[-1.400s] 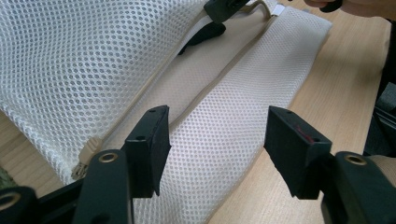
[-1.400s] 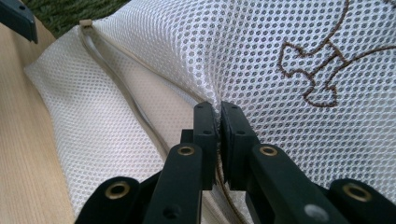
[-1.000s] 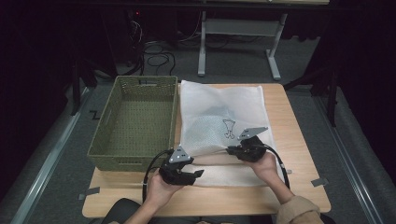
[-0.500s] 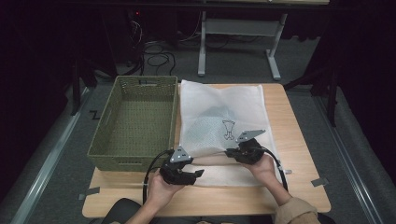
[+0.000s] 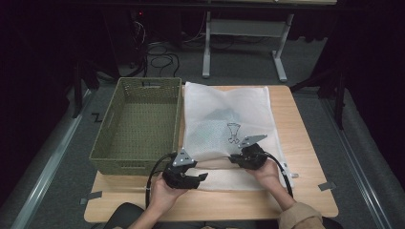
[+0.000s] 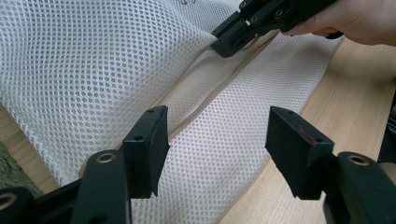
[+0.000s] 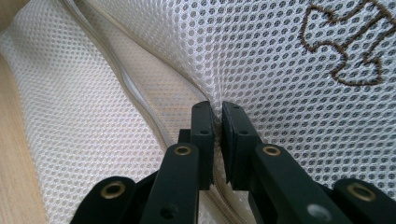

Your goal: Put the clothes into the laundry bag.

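White mesh laundry bag point(image 5: 224, 126), flat on the wooden table point(image 5: 305, 191) beside the green woven basket point(image 5: 138, 124), looks light and limp; right gripper point(image 7: 217, 114) pinches its zip-edge fold, left gripper point(image 6: 215, 135) gapes empty; best gripped along that seam.

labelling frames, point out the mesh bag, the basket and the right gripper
mesh bag point(image 5: 224, 102): high view, bare upper middle of the white mesh.
basket point(image 5: 110, 129): high view, left woven wall.
right gripper point(image 7: 217, 116): right gripper view, between the tips of its jaws, pinched on the mesh.
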The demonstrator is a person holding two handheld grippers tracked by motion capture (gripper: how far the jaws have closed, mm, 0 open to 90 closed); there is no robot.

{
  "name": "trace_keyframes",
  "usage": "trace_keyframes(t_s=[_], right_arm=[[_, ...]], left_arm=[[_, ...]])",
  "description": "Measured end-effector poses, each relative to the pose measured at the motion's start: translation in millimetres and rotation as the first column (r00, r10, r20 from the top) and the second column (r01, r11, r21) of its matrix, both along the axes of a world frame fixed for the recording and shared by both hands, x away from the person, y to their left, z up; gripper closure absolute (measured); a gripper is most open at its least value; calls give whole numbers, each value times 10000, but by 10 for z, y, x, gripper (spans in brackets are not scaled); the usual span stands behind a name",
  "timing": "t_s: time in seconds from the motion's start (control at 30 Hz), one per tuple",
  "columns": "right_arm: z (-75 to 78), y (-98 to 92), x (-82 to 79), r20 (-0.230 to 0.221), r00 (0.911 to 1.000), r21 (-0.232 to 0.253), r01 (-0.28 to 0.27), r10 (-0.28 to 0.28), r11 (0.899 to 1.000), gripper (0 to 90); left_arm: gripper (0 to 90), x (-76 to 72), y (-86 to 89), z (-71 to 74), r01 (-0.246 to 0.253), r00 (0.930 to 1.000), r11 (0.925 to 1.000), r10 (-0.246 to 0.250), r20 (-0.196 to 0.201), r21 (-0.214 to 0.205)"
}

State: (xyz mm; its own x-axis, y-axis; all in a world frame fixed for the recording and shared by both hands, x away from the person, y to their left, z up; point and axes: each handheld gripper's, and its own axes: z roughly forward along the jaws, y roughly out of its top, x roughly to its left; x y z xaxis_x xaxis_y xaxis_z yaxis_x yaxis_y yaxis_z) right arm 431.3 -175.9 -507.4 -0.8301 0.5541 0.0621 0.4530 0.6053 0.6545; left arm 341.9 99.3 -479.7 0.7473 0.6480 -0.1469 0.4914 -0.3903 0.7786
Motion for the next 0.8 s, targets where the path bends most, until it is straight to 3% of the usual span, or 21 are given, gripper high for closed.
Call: trace_keyframes(t_s=[0.33, 0.63, 0.8], right_arm=[[-69, 33, 9, -53, 10000, -209, 34, -35, 9998, 857], [-169, 47, 49, -390, 9992, -307, 92, -104, 9995, 849], [-177, 48, 28, -155, 9999, -359, -55, 49, 9993, 827]], left_arm=[[395, -3, -5, -7, -62, 10000, 9999, 62, 51, 99], [393, -7, 0, -7, -100, 9999, 9999, 98, 84, 129], [391, 5, -9, -16, -203, 9996, 9994, 197, 198, 289]])
